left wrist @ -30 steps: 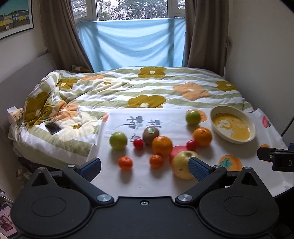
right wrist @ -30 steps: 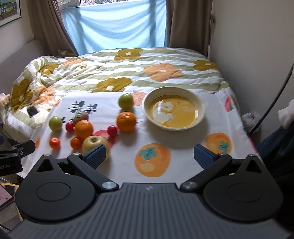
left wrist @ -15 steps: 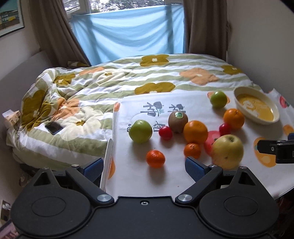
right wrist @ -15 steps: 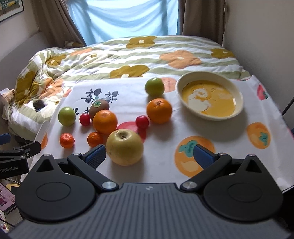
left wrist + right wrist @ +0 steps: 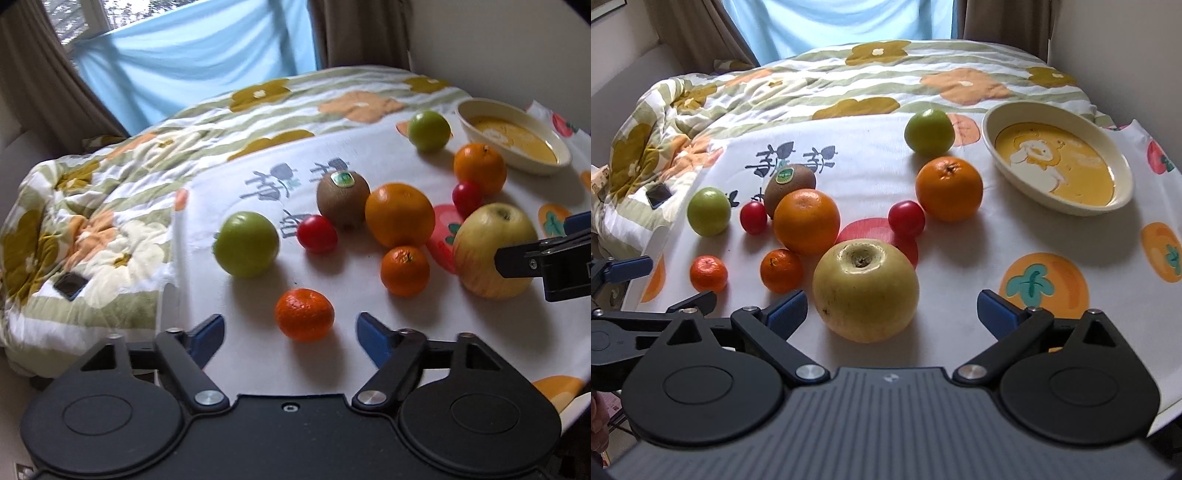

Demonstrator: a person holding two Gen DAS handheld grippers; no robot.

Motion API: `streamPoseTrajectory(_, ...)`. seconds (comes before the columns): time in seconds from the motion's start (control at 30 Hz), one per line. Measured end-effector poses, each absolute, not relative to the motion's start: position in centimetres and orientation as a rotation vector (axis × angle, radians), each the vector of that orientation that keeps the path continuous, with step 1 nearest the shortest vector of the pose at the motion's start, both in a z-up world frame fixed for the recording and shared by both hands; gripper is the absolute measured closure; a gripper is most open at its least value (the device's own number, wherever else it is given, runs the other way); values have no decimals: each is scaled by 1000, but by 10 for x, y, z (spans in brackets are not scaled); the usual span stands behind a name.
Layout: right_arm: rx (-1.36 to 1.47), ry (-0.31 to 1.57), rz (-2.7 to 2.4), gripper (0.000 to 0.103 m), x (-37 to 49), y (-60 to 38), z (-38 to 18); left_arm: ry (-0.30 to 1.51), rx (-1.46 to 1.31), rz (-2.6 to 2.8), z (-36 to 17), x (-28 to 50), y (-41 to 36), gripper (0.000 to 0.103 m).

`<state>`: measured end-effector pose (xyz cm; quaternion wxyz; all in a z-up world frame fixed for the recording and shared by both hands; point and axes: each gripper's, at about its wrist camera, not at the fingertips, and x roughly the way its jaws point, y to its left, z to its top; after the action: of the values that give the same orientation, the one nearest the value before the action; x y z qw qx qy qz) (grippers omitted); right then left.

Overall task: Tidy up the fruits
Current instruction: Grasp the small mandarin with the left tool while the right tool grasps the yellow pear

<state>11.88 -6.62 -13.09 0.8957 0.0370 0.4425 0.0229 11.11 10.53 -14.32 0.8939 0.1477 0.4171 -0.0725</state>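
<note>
As both grippers come down closer to the cloth than a second ago, the fruit now fills each view, which I take as the start of the first picks.

In the left wrist view, the left gripper [image 5: 290, 334] has its jaws closing, narrower than a second ago, with nothing pressed between them yet. The small mandarin [image 5: 304, 314] sits low in the centre of the frame, right ahead of the blue pads, and looks like its target. It is nearly round, slightly squat, so it has no real long axis. The kiwi [image 5: 343, 199], above centre, is the one oblong fruit; its long axis runs roughly from upper left to lower right, sticker facing up. The bowl [image 5: 554, 162] lies at the upper right, empty of fruit.

In the right wrist view, the right gripper [image 5: 892, 314] is spread wide and empty, and the big yellow apple [image 5: 866, 290] sits low centre, just ahead of the gap and nearer the left pad. It is round, with its stem hollow pointing up and a little towards the camera. The bowl [image 5: 993, 122] is at the upper right here, well apart from the apple.
</note>
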Motion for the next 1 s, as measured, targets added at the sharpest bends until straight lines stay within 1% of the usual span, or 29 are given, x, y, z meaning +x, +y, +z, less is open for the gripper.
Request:
streamPoseTrajectory(0.07, 81, 925, 49, 0, 122, -65, -135, 870, 319, -166, -148, 116, 104, 29)
streamPoseTrajectory(0.13, 81, 930, 55, 0, 125, -63, -138, 869, 328, -176, -151, 119, 102, 36)
streamPoseTrajectory(0.27, 77, 941, 60, 0, 129, -60, -143, 868, 327, -183, -155, 123, 100, 45)
streamPoseTrajectory(0.3, 74, 943, 62, 0, 130, -59, -143, 868, 326, -185, -156, 124, 100, 51)
streamPoseTrajectory(0.33, 71, 944, 63, 0, 131, -58, -144, 872, 325, -188, -157, 125, 99, 60)
streamPoseTrajectory(0.73, 73, 954, 63, 0, 138, -54, -148, 874, 329, -193, -157, 123, 100, 61)
streamPoseTrajectory(0.83, 67, 958, 68, 3, 139, -53, -149, 878, 320, -191, -156, 122, 101, 61)
streamPoseTrajectory(0.9, 63, 960, 76, 6, 140, -51, -150, 879, 313, -187, -155, 121, 102, 61)
streamPoseTrajectory(0.93, 63, 961, 82, 11, 140, -50, -150, 878, 309, -185, -155, 119, 102, 61)
streamPoseTrajectory(1.0, 52, 956, 90, 12, 140, -48, -150, 875, 300, -180, -153, 117, 102, 61)
